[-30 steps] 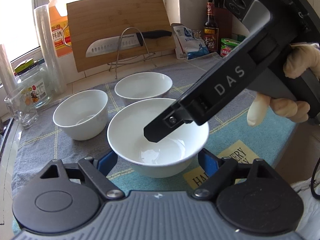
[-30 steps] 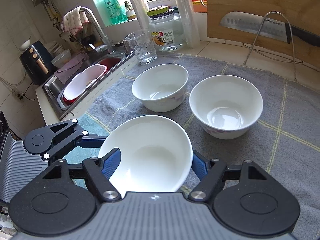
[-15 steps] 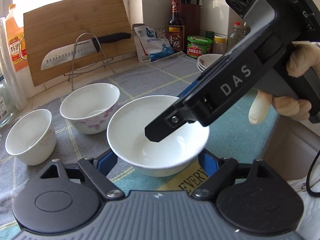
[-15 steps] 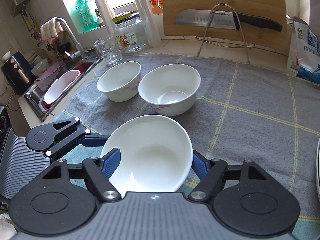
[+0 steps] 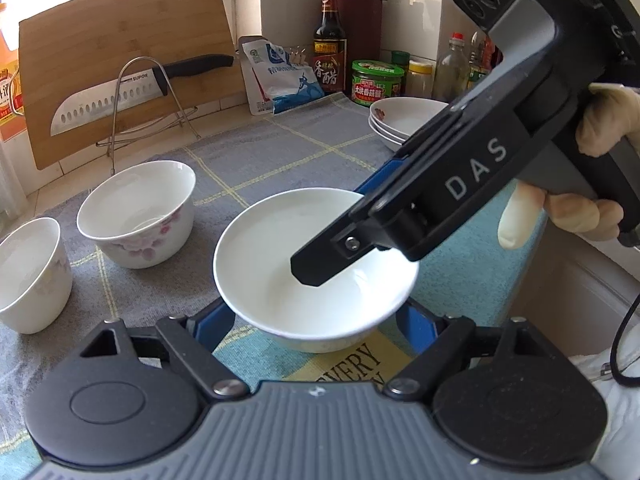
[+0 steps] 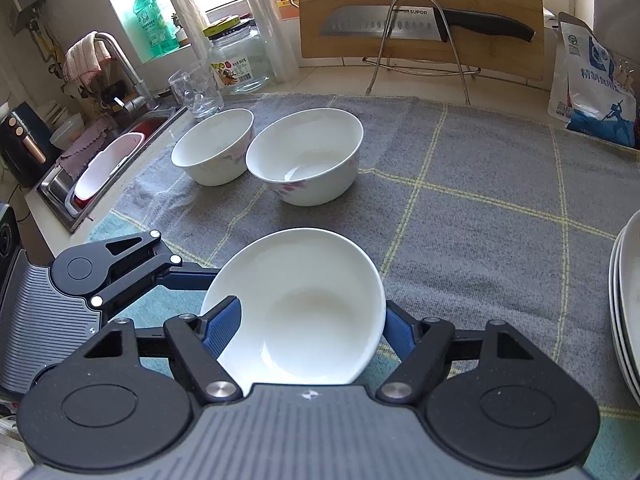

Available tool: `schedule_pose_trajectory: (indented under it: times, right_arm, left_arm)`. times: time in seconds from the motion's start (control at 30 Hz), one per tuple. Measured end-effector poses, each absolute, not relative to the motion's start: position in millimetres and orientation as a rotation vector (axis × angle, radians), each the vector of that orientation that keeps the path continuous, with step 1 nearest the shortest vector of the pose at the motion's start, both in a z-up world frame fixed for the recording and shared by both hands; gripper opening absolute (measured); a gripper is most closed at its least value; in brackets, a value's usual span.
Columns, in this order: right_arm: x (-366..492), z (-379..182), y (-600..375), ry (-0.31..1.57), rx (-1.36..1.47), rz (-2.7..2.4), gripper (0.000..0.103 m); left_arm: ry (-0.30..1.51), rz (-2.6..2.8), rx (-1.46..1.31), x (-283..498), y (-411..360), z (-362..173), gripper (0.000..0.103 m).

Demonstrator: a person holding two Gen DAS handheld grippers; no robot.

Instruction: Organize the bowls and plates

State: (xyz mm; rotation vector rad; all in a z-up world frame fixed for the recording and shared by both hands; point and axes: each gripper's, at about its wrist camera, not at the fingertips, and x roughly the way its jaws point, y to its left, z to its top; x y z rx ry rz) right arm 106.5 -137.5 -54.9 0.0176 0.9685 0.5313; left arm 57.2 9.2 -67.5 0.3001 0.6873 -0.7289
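A white bowl [image 5: 280, 264] is held between both grippers above the teal mat; it also shows in the right wrist view [image 6: 304, 304]. My left gripper [image 5: 316, 320] has its blue fingers on the bowl's two sides. My right gripper [image 6: 300, 332] clamps the same bowl from the right, one finger reaching over its rim. Two more white bowls with pink flowers [image 5: 136, 212] [image 5: 28, 272] stand on the grey cloth to the left; they also show in the right wrist view [image 6: 308, 160] [image 6: 214, 146]. A stack of white plates [image 5: 400, 120] stands at the right, also at the right edge of the right wrist view [image 6: 628, 304].
A cutting board [image 5: 120, 52] with a knife [image 5: 120, 92] on a wire stand leans at the back. A salt bag [image 5: 280, 76], sauce bottle [image 5: 330, 40] and jars stand behind the plates. A glass [image 6: 196, 88], a jar [image 6: 238, 56] and the sink [image 6: 104, 164] lie to the left.
Both grippers have carried the held bowl to the right, away from the two flowered bowls; the plate stack has come into view at the right.
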Motion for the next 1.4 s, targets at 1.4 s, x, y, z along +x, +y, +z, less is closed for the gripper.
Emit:
schedule_pose_trajectory:
  times: [1.4]
  right_arm:
    - [130.5, -28.0, -109.1, 0.831, -0.133, 0.583, 0.103]
  left_arm:
    - [0.609, -0.435, 0.230, 72.7, 79.2, -40.7, 0.098]
